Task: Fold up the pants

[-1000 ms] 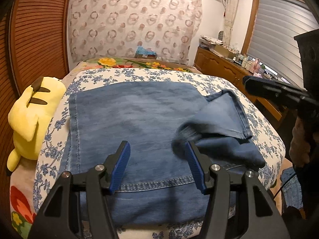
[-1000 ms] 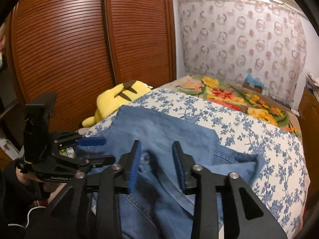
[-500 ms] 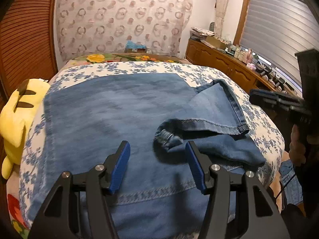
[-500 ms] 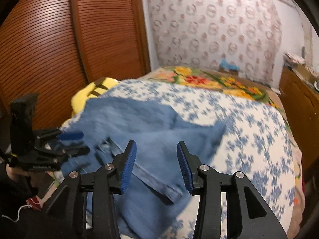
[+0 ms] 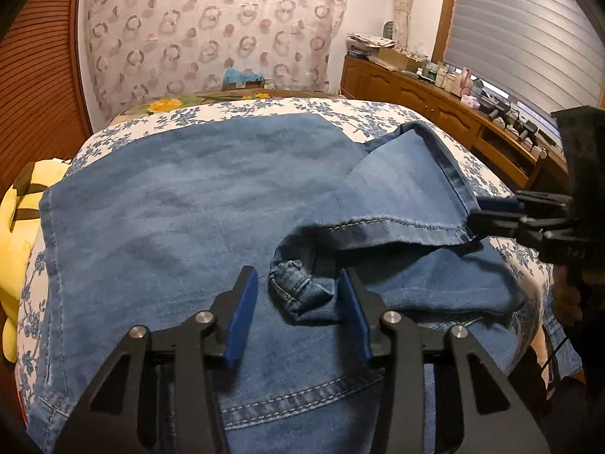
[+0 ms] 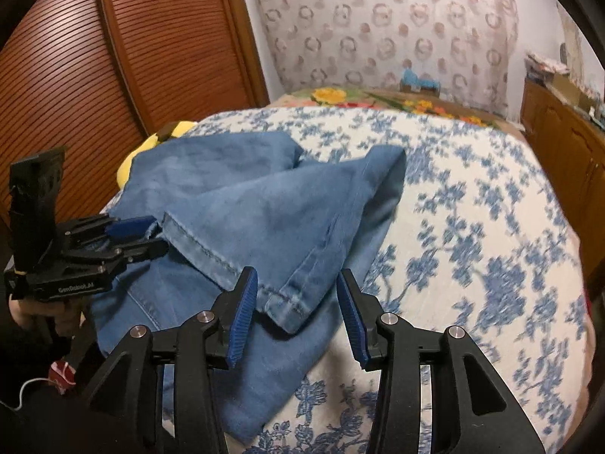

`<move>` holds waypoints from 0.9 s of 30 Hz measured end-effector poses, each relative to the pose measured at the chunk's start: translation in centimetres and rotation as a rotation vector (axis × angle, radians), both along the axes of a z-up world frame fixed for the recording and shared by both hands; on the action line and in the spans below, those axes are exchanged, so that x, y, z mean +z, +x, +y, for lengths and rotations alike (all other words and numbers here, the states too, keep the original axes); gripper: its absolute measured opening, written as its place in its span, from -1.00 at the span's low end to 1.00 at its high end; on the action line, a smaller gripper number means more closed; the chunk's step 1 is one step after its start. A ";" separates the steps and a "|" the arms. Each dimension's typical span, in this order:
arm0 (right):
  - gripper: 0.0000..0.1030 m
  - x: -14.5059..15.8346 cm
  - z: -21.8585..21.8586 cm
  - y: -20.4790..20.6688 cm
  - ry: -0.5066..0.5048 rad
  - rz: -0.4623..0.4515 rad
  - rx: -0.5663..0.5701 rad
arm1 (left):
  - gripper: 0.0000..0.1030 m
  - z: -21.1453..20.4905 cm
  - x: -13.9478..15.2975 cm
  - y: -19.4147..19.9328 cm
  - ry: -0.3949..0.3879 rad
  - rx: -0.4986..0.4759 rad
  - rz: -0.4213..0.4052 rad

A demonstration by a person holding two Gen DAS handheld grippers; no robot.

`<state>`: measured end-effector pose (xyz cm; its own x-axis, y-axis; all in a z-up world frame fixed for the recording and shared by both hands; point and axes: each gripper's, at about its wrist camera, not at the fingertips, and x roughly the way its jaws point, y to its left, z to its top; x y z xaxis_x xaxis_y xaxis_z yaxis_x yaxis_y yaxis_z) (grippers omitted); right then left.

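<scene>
Your left gripper [image 5: 298, 310] closing around the bunched hem corner, pads not yet pressing, your right gripper [image 6: 297, 310] spread over the other hem corner, seemingly not touching it, jeans [image 5: 170, 219] lying across the floral bedspread [image 6: 472, 227], yellow plush [image 5: 15, 234] at far left.

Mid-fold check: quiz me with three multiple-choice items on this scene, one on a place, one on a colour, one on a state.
1. The yellow plush toy lies: A on the dresser; B beside the jeans; C on top of the jeans.
2. The bedsheet print is: A red stripes; B green checks; C blue flowers on white.
3. One jeans leg is: A folded back over the rest; B hanging to the floor; C rolled into a ball.

Answers: B, the toy sits just past the jeans' side edge. C, blue sprigs cover the white sheet. A, the leg lies doubled over the lower denim layer.
</scene>
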<state>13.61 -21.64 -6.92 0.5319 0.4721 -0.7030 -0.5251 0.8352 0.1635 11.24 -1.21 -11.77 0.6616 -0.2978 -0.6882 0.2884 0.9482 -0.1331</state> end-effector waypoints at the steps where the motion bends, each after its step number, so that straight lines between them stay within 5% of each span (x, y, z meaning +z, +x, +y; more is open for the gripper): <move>1: -0.15 -0.4 0.1 0.1 0.004 0.014 0.005 | -0.29 -0.1 0.0 0.0 0.004 -0.004 -0.002; 6: -0.15 -1.5 0.6 0.7 0.014 0.055 0.007 | -0.61 -0.6 -0.3 0.2 0.009 -0.025 -0.007; 9: -0.57 -1.4 0.6 1.0 0.030 0.052 0.022 | -0.70 -0.4 -0.4 0.1 -0.010 -0.020 -0.008; 12: -0.74 -0.5 0.6 1.2 0.027 0.028 0.044 | -0.74 0.0 0.7 -0.6 -0.041 -0.014 -0.035; 27: -0.85 13.6 1.7 1.7 0.054 -0.271 0.069 | -0.80 0.4 12.4 -6.0 -0.112 -0.090 -0.229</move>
